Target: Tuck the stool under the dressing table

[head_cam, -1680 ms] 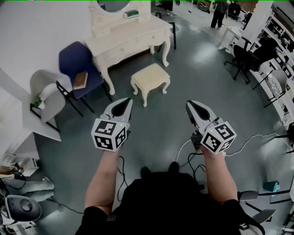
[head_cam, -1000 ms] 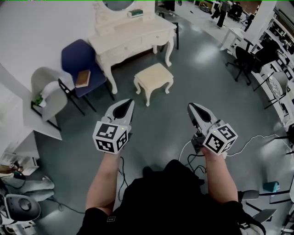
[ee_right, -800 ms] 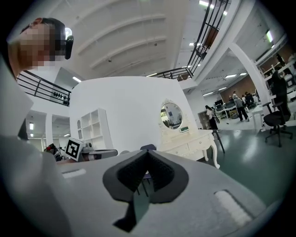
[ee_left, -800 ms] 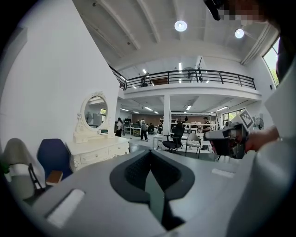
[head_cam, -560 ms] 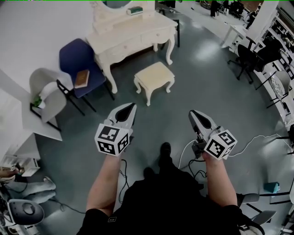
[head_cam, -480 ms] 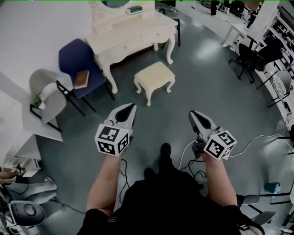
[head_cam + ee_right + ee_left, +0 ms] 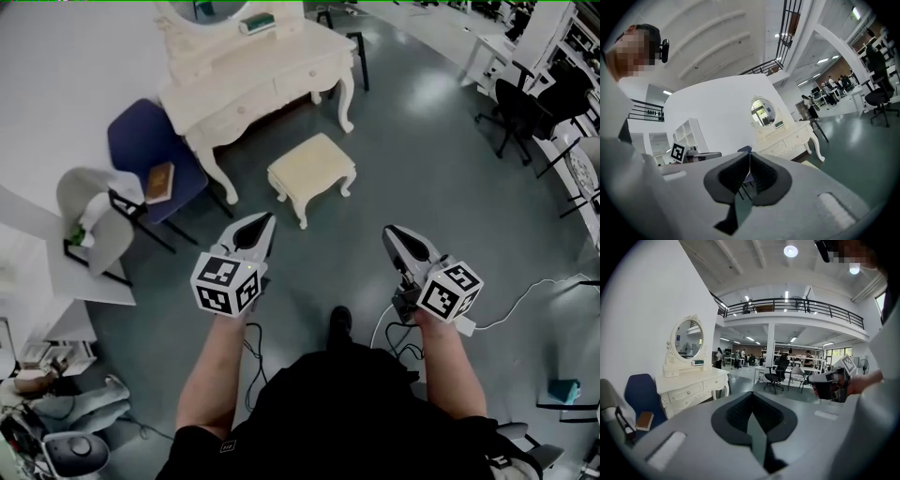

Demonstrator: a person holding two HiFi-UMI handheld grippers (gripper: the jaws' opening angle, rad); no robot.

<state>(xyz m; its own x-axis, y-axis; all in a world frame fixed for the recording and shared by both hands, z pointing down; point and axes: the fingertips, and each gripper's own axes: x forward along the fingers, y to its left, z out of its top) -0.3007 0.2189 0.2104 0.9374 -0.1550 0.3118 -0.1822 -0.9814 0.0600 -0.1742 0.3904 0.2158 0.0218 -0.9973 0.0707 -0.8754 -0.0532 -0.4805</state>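
Looking down over grey floor (image 7: 422,159), with both tools held low out in front (one dark shoe (image 7: 339,321) poking out between the forearms). Found the stool (image 7: 311,169) standing in the open just in front of the dressing table (image 7: 253,80): near its front legs, not under it, cream top level, curved legs on the floor. Held the left gripper (image 7: 262,225) with its jaws pressed together, tips meeting, nothing pinched; pointed it towards the stool's near side, well short of touching. Held the right gripper (image 7: 398,239) out to the right of the stool and also apart from it, tips touching and empty, though just slackened by a hair. Saw in the left gripper view the table's drawers and oval mirror (image 7: 688,338) against the white wall, with the other tool off to the right. Noted a green box (image 7: 258,25) on the tabletop by the mirror. Noted a blue chair (image 7: 141,141) left of the table with a brown book (image 7: 159,181) on its seat, and a white chair (image 7: 89,211) beside that. Saw black office chairs (image 7: 516,103) far right and a white cable (image 7: 525,291) trailing across the floor near the right forearm.
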